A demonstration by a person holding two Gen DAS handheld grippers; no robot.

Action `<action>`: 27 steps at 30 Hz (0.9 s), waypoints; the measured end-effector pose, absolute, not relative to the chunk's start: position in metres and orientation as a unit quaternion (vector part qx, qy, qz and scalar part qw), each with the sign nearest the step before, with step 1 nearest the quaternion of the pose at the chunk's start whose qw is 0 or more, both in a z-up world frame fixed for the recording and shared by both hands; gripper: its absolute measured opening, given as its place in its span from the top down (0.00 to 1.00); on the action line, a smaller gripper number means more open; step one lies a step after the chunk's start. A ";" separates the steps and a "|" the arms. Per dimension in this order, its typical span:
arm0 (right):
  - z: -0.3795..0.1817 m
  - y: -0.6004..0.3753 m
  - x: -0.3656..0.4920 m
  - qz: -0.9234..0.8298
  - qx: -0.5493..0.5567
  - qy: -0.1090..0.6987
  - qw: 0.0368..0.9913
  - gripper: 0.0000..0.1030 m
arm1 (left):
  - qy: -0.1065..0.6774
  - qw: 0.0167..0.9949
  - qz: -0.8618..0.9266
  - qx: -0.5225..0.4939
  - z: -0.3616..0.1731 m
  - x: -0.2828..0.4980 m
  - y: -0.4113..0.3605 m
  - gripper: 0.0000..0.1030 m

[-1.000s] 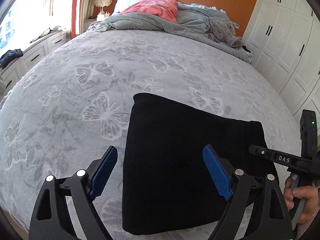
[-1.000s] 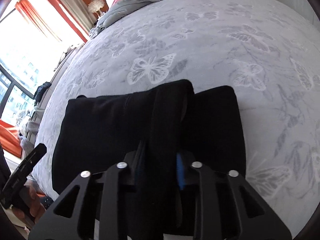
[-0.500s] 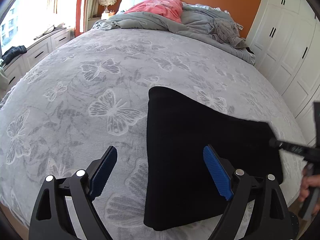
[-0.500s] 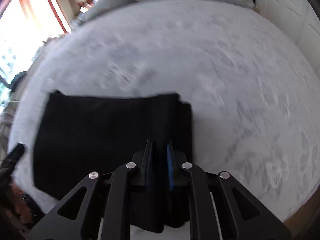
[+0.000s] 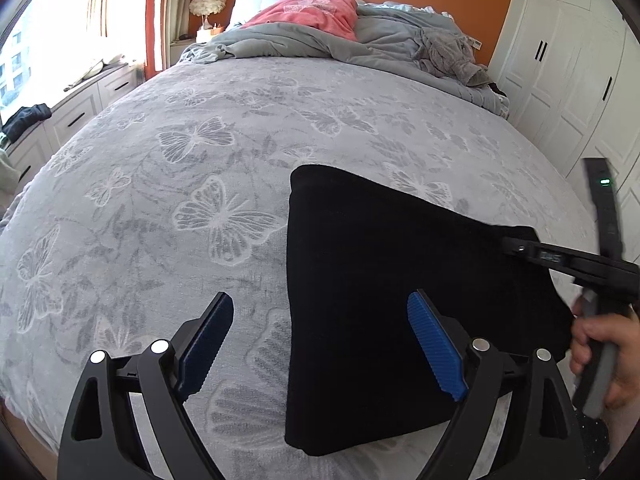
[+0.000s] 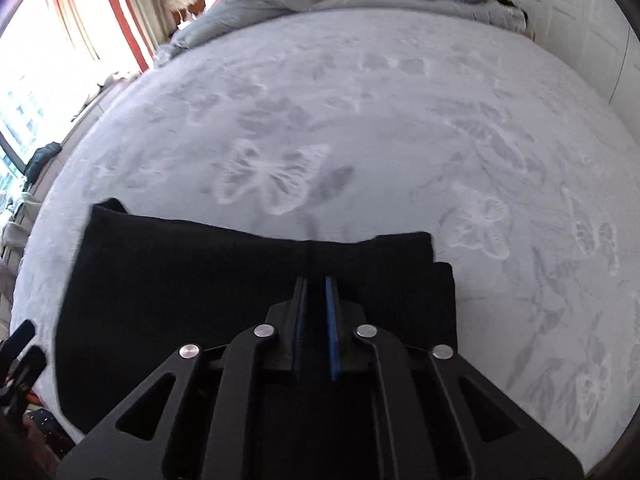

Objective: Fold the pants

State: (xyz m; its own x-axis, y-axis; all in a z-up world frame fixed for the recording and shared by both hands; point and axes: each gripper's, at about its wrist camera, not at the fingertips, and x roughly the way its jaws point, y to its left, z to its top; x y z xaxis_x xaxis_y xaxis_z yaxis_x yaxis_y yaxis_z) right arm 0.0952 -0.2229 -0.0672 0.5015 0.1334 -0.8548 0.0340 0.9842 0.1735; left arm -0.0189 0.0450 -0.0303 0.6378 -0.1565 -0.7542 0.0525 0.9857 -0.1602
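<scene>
The black pants (image 5: 384, 292) lie folded in a flat block near the front edge of the grey butterfly-print bed cover (image 5: 208, 184). My left gripper (image 5: 320, 340) is open and empty, held above the cover with its right finger over the pants' left part. In the right wrist view the pants (image 6: 192, 280) lie flat with a second layer showing at their right end. My right gripper (image 6: 316, 300) is nearly closed, its blue pads a narrow gap apart over the pants' near edge; whether cloth sits between them is not clear. The right gripper's body (image 5: 568, 260) shows at the pants' right end.
A rumpled grey duvet (image 5: 360, 44) and a pink cloth (image 5: 316, 12) lie at the head of the bed. White wardrobe doors (image 5: 560, 80) stand to the right. A low white cabinet (image 5: 72, 108) under the window runs along the left.
The raised fold of pants that the right gripper held has come down flat onto the pile. The left gripper has shifted left, so the pants sit further right in its view.
</scene>
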 end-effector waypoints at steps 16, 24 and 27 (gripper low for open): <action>-0.012 -0.199 -0.023 -0.012 0.082 0.460 0.884 0.93 | 0.448 0.892 -0.061 -0.013 -0.047 -0.014 0.022 0.16; -0.024 -0.193 -0.047 -0.031 0.070 0.463 0.883 0.93 | 0.442 0.895 -0.054 -0.012 -0.046 -0.017 0.026 0.16; -0.055 -0.199 -0.037 -0.021 0.057 0.496 0.866 0.93 | 0.444 0.894 -0.052 -0.017 -0.046 -0.015 0.027 0.16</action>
